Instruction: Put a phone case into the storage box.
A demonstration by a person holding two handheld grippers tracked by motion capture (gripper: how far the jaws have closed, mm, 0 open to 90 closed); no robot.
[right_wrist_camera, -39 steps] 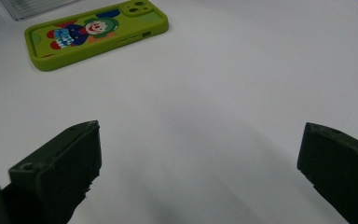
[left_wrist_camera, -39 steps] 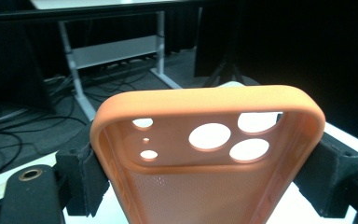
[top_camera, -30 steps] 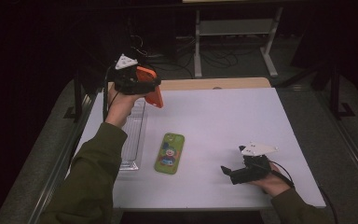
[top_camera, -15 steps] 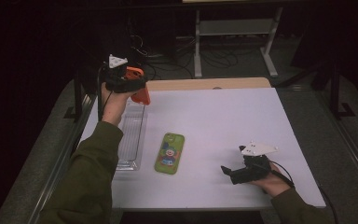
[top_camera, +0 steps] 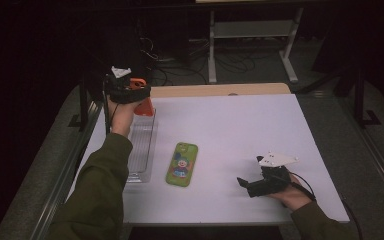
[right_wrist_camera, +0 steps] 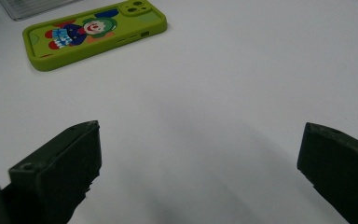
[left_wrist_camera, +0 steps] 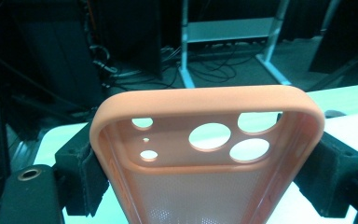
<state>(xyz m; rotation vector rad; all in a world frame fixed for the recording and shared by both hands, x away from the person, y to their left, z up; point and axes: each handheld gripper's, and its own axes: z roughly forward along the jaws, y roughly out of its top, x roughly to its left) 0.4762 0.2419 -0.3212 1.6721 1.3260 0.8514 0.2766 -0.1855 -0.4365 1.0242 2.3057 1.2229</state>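
My left gripper [top_camera: 130,92] is raised over the table's far left corner, shut on an orange phone case [top_camera: 144,102]. In the left gripper view the empty case [left_wrist_camera: 205,154] sits clamped across its width between the two black pads, camera holes at the top. A green phone [top_camera: 182,163] with a cartoon clown print lies flat near the middle of the white table [top_camera: 230,125]. The same green phone [right_wrist_camera: 93,32] appears at the upper left of the right gripper view. My right gripper [top_camera: 247,186] rests low at the front right, open, with nothing between its fingers.
A clear plastic tray [top_camera: 141,150] lies along the table's left side, just below the raised case. A wooden strip [top_camera: 220,90] borders the far edge. Beyond it stand a dark floor, cables and a white metal frame [top_camera: 250,30].
The left gripper has carried the orange case leftward and slightly back, toward the far left corner. The right gripper and the green phone have stayed put.
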